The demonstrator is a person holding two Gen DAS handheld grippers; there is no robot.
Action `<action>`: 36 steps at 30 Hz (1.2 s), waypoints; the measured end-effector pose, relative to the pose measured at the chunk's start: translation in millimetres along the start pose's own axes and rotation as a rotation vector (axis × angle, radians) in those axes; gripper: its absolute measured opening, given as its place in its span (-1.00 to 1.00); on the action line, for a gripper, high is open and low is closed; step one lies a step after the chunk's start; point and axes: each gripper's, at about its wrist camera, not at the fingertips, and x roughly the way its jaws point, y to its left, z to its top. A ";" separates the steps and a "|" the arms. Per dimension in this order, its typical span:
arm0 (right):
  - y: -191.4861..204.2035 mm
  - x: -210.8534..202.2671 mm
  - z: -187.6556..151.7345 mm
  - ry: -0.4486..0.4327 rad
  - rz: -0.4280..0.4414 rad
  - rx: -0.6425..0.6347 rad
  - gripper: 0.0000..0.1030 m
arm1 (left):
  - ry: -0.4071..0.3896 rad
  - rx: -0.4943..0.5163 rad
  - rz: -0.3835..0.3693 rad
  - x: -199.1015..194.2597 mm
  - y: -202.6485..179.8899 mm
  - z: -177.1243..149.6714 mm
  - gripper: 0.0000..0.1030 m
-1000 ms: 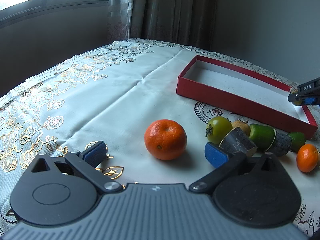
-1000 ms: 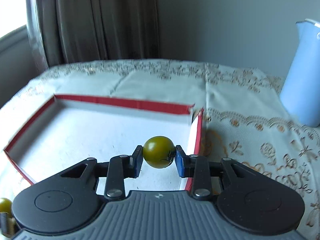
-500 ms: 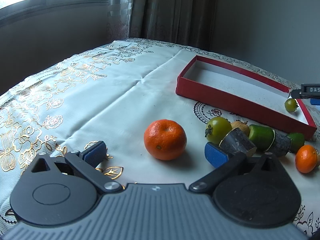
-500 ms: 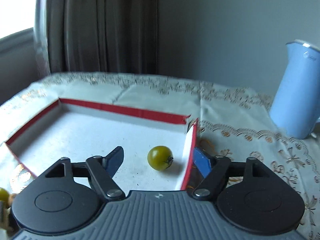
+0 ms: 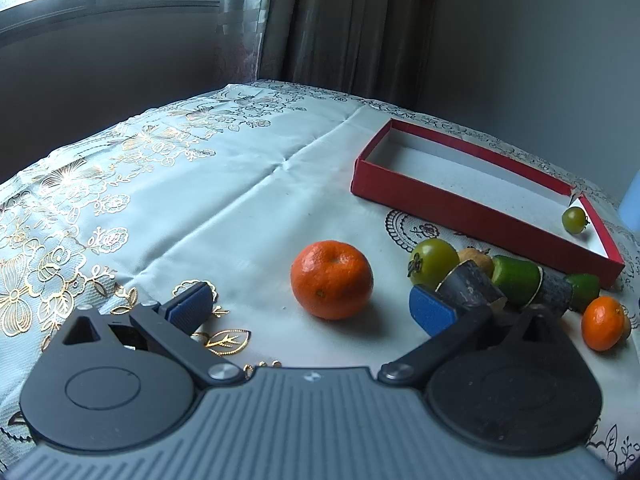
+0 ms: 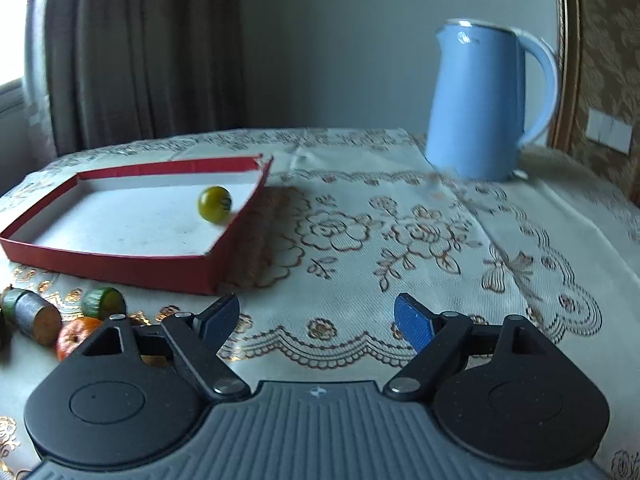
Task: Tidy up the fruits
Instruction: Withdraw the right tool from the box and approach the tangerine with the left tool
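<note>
A small green tomato (image 6: 215, 204) lies inside the red box (image 6: 108, 268) near its right wall; both also show in the left wrist view, the tomato (image 5: 575, 220) in the box's (image 5: 460, 210) far right corner. My right gripper (image 6: 316, 320) is open and empty, low over the cloth right of the box. My left gripper (image 5: 310, 306) is open and empty, with a large orange mandarin (image 5: 331, 285) just ahead between its fingers. Right of it lie a bigger green tomato (image 5: 434, 262), cucumber pieces (image 5: 516, 280), dark cane pieces (image 5: 468, 290) and a small mandarin (image 5: 602, 323).
A blue kettle (image 6: 478, 100) stands at the back right of the table. The white and gold floral tablecloth (image 5: 160, 208) covers the table. Curtains and a window are behind. A cane piece (image 6: 34, 314), a cucumber piece (image 6: 103, 302) and a small mandarin (image 6: 76, 338) lie left of my right gripper.
My right gripper opened and let the small green tomato go into the red box, then pulled back and to the right, out of the left wrist view. The left gripper stayed still.
</note>
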 end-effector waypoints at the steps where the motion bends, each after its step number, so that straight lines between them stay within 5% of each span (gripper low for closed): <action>1: 0.9 4.3 0.2 0.036 -0.018 -0.002 0.67 | 0.000 -0.005 -0.007 -0.8 1.5 -0.2 1.00; 10: -3.6 17.5 -2.1 0.131 -0.053 0.031 0.99 | 0.002 -0.028 -0.031 -2.1 5.6 1.1 1.00; 25: -4.0 18.2 -2.4 0.132 -0.052 0.035 1.00 | 0.002 0.085 0.029 6.3 7.5 10.1 1.00; 36: -3.8 18.1 -2.6 0.131 -0.052 0.034 1.00 | 0.050 0.115 -0.010 21.9 1.8 13.6 0.86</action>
